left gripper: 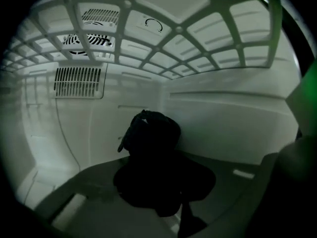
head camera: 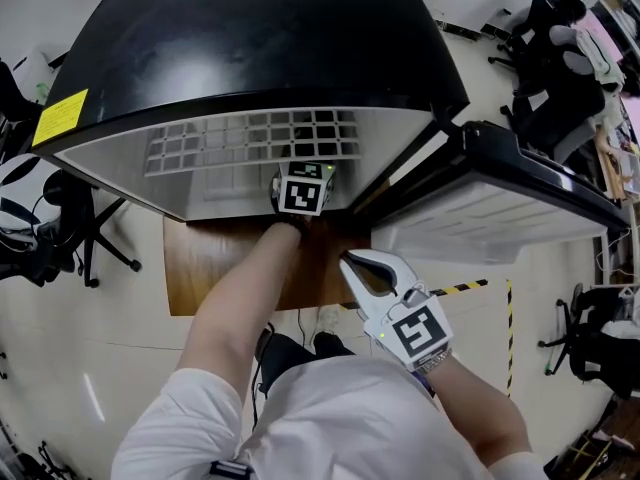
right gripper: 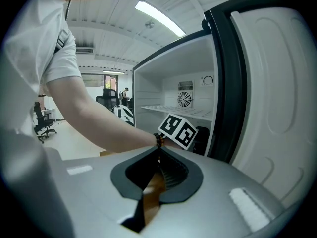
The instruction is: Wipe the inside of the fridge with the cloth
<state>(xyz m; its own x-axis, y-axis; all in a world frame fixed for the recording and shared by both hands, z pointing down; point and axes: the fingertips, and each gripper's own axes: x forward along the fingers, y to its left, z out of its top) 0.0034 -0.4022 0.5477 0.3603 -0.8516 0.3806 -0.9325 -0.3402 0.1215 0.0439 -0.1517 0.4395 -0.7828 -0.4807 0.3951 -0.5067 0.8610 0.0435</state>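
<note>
In the left gripper view my left gripper (left gripper: 156,155) is inside the white fridge (left gripper: 223,118), shut on a bunched dark cloth (left gripper: 148,128) that sticks out past the jaw tips, close to the back right corner. The head view shows only its marker cube (head camera: 303,190) at the mouth of the black-topped fridge (head camera: 250,38); the jaws and the cloth are hidden there. My right gripper (head camera: 350,261) hangs outside, in front of the open door (head camera: 500,208). Its jaws (right gripper: 158,150) meet at the tips with nothing between them.
A white wire shelf (left gripper: 163,43) spans the fridge above the left gripper, with fan vents (left gripper: 86,41) on the back wall. The fridge stands on a wooden board (head camera: 230,268). Office chairs (head camera: 60,228) stand at the left, and striped floor tape (head camera: 470,286) runs at the right.
</note>
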